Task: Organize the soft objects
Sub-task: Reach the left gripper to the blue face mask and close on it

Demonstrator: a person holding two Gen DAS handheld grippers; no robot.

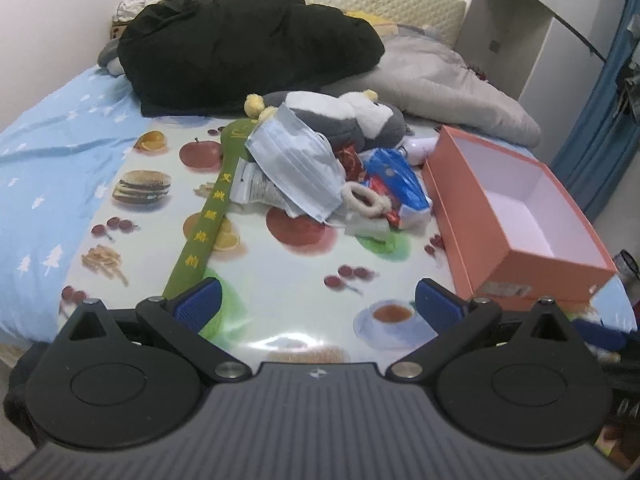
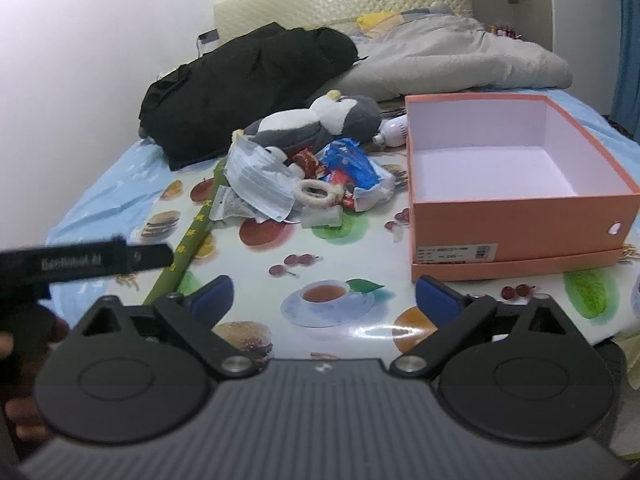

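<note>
left tongs (image 1: 318, 300) agape, right tongs (image 2: 324, 300) agape

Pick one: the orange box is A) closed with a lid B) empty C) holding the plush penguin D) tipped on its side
B: the orange box stands upright and open, only its bare white interior showing, while the plush penguin lies outside in the pile beside it.
</note>
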